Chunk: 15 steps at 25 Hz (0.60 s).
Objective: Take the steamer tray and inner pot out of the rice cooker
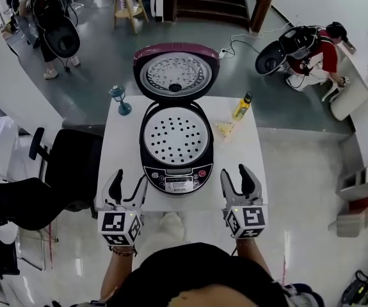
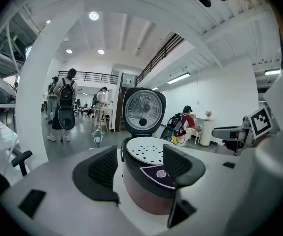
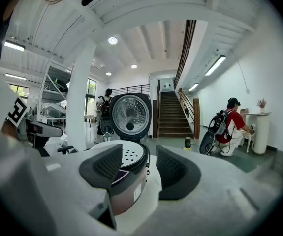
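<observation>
Steamer tray [image 1: 176, 135] inside rice cooker [image 1: 176, 171]; left claw [image 1: 129, 178], right claw [image 1: 235, 173] flanking front, open, empty

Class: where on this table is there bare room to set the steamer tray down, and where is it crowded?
Best: the left strip of the table, between rice cooker and its edge, from the blue lantern to the left gripper. A shorter patch lies right of the cooker, before the right gripper. Crowded: far right corner, with yellow bottle and yellow item.
</observation>
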Motion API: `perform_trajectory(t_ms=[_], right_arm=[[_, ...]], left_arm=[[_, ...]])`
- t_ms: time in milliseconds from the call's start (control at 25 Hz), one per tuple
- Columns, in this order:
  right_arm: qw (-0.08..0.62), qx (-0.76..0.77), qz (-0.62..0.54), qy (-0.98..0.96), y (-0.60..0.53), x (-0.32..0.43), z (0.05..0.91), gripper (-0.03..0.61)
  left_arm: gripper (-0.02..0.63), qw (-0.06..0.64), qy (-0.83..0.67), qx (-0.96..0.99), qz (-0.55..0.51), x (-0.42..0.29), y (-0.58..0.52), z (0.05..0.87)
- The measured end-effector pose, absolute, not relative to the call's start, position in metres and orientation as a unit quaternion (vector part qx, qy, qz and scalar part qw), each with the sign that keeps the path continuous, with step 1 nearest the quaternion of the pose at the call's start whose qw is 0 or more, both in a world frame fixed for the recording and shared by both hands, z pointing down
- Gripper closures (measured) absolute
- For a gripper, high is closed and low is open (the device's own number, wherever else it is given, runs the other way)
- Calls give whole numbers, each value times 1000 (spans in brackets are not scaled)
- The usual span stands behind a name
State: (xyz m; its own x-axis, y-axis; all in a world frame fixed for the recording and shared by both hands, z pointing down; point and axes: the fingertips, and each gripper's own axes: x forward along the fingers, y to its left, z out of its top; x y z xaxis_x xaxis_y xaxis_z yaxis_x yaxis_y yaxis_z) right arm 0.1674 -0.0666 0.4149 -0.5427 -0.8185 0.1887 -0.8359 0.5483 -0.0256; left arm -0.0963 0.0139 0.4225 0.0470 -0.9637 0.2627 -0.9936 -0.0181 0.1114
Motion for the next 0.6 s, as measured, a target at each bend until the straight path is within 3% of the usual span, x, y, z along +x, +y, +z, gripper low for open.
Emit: perform_trajectory(t_ms=[600], right_arm=[[128,487,44,-863,-158,111,435,362]], left_arm=[[344,129,-664,727,119,-143,-82,446]])
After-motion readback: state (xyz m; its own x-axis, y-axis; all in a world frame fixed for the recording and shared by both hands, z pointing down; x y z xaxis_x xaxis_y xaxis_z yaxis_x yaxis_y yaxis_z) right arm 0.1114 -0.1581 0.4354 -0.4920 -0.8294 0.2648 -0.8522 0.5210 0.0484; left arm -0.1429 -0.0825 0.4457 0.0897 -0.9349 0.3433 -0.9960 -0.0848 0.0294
